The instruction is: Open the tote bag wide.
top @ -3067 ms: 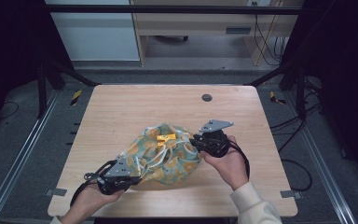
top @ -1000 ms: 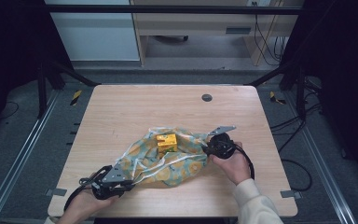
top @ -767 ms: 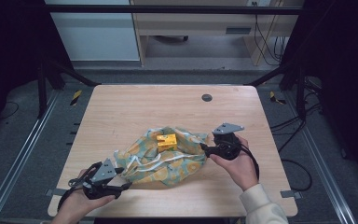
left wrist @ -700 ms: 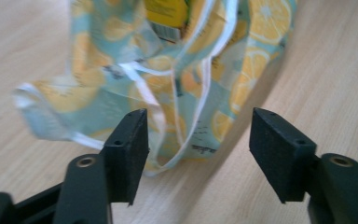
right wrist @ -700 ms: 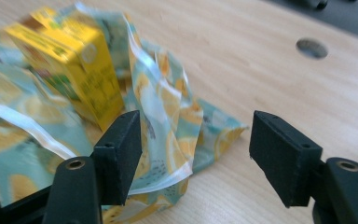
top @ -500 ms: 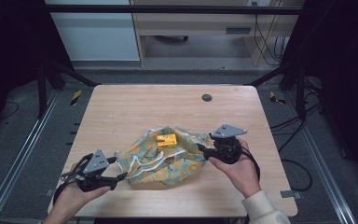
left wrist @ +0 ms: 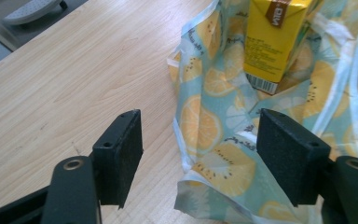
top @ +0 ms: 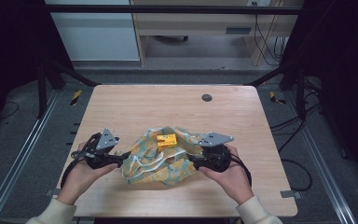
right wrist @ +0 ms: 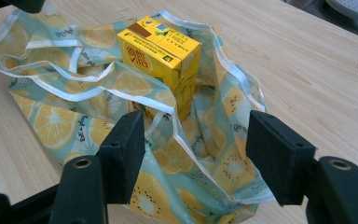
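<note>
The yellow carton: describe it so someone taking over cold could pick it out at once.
Start from the wooden table and find the crumpled fruit-print cloth bag near its front edge, between the two hand-held grippers. The yellow carton stands among the bag's open folds, toward the far side. It is the one boxy, plain yellow thing there, with a brown patch on top, against soft teal cloth printed with orange slices.

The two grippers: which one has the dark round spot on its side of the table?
The right gripper. The dark round spot lies on the far part of the table, toward the right; the left gripper is on the other side of the fruit-print bag.
</note>
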The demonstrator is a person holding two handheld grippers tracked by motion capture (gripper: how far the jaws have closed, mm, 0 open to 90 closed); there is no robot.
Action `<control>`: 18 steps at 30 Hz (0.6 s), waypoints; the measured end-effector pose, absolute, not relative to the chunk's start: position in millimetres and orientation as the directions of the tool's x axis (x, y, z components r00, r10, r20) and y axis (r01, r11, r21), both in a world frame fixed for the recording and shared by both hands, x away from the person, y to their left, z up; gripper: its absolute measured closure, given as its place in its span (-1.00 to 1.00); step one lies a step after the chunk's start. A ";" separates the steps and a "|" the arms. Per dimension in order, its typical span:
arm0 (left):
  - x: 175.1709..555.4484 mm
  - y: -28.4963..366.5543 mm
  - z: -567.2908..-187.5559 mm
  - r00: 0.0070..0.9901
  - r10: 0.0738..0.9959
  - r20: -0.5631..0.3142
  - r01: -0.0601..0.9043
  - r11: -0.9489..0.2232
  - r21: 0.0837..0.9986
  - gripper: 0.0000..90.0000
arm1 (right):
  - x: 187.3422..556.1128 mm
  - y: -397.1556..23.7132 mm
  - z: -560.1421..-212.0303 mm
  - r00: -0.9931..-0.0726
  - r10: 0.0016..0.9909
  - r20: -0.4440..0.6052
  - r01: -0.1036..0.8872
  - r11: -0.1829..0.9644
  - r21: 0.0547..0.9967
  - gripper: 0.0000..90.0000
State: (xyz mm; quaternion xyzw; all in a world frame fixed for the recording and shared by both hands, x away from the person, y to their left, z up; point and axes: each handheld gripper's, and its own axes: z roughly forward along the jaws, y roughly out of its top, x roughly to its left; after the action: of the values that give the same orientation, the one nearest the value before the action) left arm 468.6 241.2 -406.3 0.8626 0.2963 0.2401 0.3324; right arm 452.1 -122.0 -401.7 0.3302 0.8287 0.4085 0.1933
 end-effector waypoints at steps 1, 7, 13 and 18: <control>469.9 241.2 -408.1 0.710 0.670 0.215 0.354 -0.604 0.714 -0.33 | 452.3 -121.6 -402.4 -0.710 0.703 -0.047 0.391 0.448 0.804 -0.18; 478.9 237.8 -428.9 0.722 0.670 0.173 0.404 -0.611 0.681 -0.52 | 453.0 -103.3 -416.6 -0.739 0.672 -0.045 0.401 0.492 0.773 -0.36; 481.0 238.2 -444.5 0.734 0.664 0.141 0.436 -0.621 0.651 -0.50 | 452.0 -96.3 -434.0 -0.754 0.655 -0.044 0.424 0.538 0.728 -0.16; 473.0 237.8 -452.7 0.751 0.649 0.125 0.440 -0.633 0.637 -0.46 | 444.8 -98.2 -441.4 -0.777 0.628 -0.052 0.414 0.572 0.708 0.23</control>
State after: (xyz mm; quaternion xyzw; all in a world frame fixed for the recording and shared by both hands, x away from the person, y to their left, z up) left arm 473.0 237.8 -452.7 0.8865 0.3070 0.1743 0.2992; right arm 444.8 -98.2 -441.4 0.2981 0.8736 0.3539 0.1508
